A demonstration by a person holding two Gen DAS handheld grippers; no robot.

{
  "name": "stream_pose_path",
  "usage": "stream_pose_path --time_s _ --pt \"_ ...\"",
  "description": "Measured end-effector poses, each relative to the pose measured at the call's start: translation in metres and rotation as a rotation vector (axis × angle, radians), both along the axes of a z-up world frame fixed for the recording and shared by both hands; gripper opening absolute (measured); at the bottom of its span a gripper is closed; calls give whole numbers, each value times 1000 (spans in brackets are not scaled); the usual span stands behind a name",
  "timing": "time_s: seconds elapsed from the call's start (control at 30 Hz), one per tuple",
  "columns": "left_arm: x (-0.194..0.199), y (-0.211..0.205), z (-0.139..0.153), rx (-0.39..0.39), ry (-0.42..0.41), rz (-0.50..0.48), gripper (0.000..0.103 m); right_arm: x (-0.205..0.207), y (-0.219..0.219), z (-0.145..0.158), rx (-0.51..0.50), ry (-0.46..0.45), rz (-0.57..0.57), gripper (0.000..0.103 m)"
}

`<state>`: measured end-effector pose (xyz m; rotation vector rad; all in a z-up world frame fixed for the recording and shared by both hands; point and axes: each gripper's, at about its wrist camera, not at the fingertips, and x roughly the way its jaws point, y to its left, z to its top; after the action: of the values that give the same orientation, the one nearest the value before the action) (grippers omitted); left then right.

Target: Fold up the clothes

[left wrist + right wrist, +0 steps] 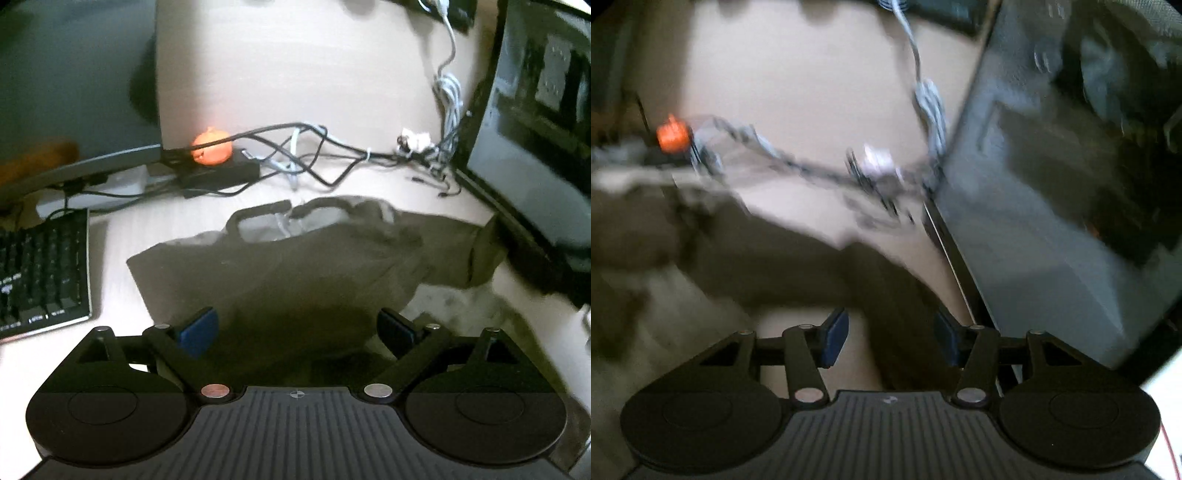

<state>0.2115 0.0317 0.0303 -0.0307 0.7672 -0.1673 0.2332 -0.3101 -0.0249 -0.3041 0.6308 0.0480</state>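
- Hoodie, olive-brown, lies spread on the pale desk, its hood toward the tangle of cables.
- Left gripper hangs over the hoodie's near edge, fingers apart, nothing between them.
- Right gripper sits over a sleeve, fingers apart; that view is blurred.
- Keyboard lies left of the hoodie, a monitor to its right.
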Motion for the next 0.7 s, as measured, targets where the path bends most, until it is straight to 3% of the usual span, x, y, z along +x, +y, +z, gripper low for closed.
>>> stream_pose_path --time_s 0.13,0.17,0.23,0.3,0.47,0.5,0.57,0.63,0.7 --pt "-4 -6 1 12 1 -10 97 15 -6 -19 13 25 -20 47" --pt "-6 -7 1 15 2 -13 97 19 -8 -22 33 37 -1 29" --pt "-8 -10 1 20 2 -18 97 24 -9 -24 41 30 31 18" --pt "-10 -13 1 26 3 -23 97 22 -5 -10 79 1 68 16" --pt "-16 -16 1 32 7 -31 97 -4 38 60 165 -187 267 16" --pt "-17 -16 0 27 10 -31 97 -7 53 72 190 -214 326 16" --pt "-20 -16 -3 20 17 -36 97 -9 88 80 245 -179 464 19" --pt "-22 -19 -5 18 23 -50 97 -10 123 86 300 -137 602 30" --pt "-25 -23 -8 19 27 -70 97 -19 137 91 377 -123 683 53"
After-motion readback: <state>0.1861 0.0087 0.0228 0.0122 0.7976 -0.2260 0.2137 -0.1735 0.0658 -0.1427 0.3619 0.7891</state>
